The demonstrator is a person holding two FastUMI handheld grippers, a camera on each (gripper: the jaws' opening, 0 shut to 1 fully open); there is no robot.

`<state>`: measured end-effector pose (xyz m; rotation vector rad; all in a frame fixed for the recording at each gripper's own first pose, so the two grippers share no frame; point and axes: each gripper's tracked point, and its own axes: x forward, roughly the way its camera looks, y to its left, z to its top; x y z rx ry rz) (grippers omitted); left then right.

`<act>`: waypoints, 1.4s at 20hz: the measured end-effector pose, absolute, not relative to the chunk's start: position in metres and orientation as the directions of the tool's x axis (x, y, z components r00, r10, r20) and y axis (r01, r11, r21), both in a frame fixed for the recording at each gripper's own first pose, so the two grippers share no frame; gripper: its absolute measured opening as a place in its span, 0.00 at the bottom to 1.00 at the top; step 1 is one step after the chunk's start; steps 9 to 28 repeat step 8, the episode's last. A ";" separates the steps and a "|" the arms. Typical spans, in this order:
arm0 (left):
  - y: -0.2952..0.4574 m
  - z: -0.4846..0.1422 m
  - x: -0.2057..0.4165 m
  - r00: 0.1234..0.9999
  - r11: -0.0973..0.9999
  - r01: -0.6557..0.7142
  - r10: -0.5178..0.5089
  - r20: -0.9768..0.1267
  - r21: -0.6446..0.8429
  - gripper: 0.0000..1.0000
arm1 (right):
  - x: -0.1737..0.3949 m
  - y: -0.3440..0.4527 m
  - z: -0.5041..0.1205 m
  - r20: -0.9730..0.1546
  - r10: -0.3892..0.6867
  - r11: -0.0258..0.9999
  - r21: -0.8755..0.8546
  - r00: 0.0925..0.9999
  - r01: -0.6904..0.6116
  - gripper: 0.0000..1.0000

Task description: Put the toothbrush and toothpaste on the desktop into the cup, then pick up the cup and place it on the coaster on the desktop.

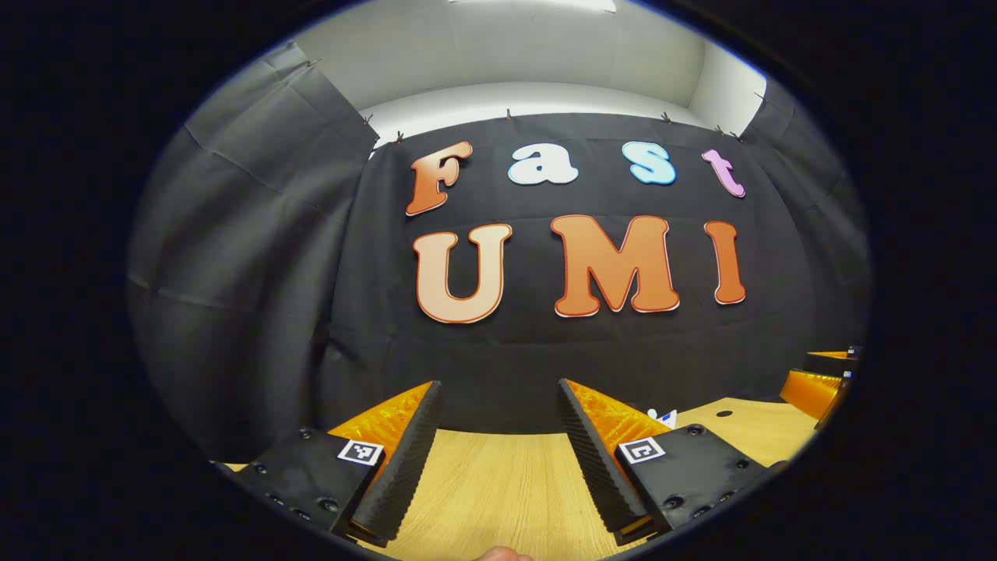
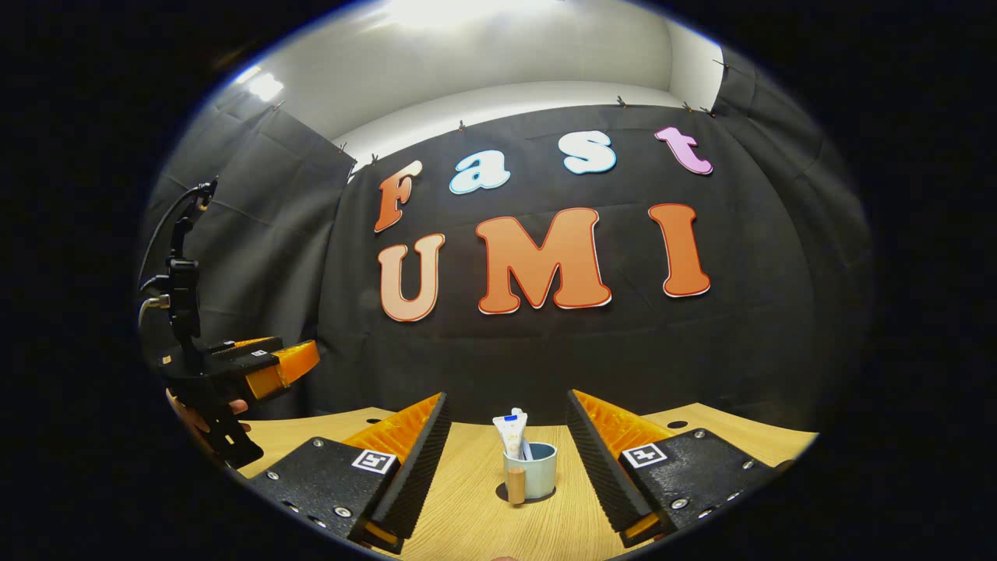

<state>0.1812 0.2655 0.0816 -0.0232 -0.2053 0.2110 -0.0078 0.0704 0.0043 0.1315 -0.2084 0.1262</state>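
Clearly the late part of the task is in hand. Largest first: the wooden desktop [image 2: 483, 514] stretches ahead of both claws. In the right gripper view, the right gripper [image 2: 506, 456] stands wide, nothing between its fingers, raised and level over the wood. Off to its left and well apart, the left gripper [image 2: 300, 360] hangs in the air, held by a hand [image 2: 204, 417]; in the left gripper view its own fingers, the left gripper [image 1: 498, 444], spread wide and empty too.

Straight ahead of the right claw, centred in the gap between its fingers but farther off, stands the cup [image 2: 533, 471], upright. The toothpaste [image 2: 510, 432] pokes out of its top, with what looks like the toothbrush [image 2: 526, 449] beside it, too small to be sure. A dark round patch under the cup may be the coaster [image 2: 502, 492]; I cannot tell.

If it is, the task looks finished. If not, the right claw must advance, close across the cup's wall and carry it upright.
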 end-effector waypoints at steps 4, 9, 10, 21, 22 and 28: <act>0.250 0.078 0.185 0.961 0.981 -0.193 0.194 0.196 -0.027 0.94 | -0.011 0.070 0.005 0.215 0.111 0.985 0.104 0.970 -0.136 0.90; 0.239 0.077 0.190 0.965 0.984 -0.172 0.176 0.192 -0.041 0.95 | -0.011 0.064 0.000 0.202 0.099 0.986 0.109 0.974 -0.123 0.90; 0.239 0.077 0.190 0.965 0.984 -0.172 0.176 0.192 -0.041 0.95 | -0.011 0.064 0.000 0.202 0.099 0.986 0.109 0.974 -0.123 0.90; 0.239 0.077 0.190 0.965 0.984 -0.172 0.176 0.192 -0.041 0.95 | -0.011 0.064 0.000 0.202 0.099 0.986 0.109 0.974 -0.123 0.90; 0.239 0.077 0.190 0.965 0.984 -0.172 0.176 0.192 -0.041 0.95 | -0.011 0.064 0.000 0.202 0.099 0.986 0.109 0.974 -0.123 0.90; 0.239 0.077 0.190 0.965 0.984 -0.172 0.176 0.192 -0.041 0.95 | -0.011 0.064 0.000 0.202 0.099 0.986 0.109 0.974 -0.123 0.90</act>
